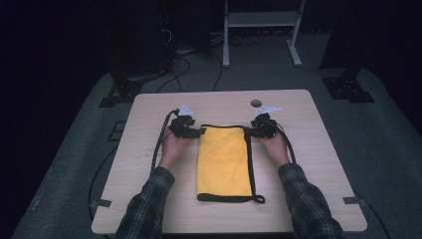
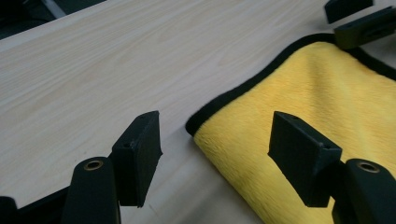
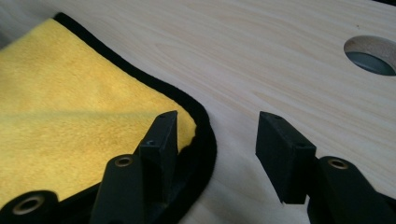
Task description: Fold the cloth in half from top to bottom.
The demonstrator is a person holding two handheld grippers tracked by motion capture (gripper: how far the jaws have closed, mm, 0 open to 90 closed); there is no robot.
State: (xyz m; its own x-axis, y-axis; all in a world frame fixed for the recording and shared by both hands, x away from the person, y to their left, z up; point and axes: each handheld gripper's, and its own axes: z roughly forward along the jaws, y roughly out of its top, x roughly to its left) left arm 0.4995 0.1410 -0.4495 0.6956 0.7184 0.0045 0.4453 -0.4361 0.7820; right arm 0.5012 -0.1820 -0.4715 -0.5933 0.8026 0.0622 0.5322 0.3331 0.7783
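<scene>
a folded yellow plush cloth with black piping [image 1: 224, 162] lay flat near the middle of the pale wooden surface [image 1: 308, 149]. the left gripper [image 1: 187, 127] sat at the cloth's far left corner and the right gripper [image 1: 262, 127] at its far right corner. both pairs of jaws were spread, each straddling a corner and pinching nothing. the cloth looked light, soft and limp, likely to sag. the bound black edge at the corners seemed the firmest place to take hold.
</scene>
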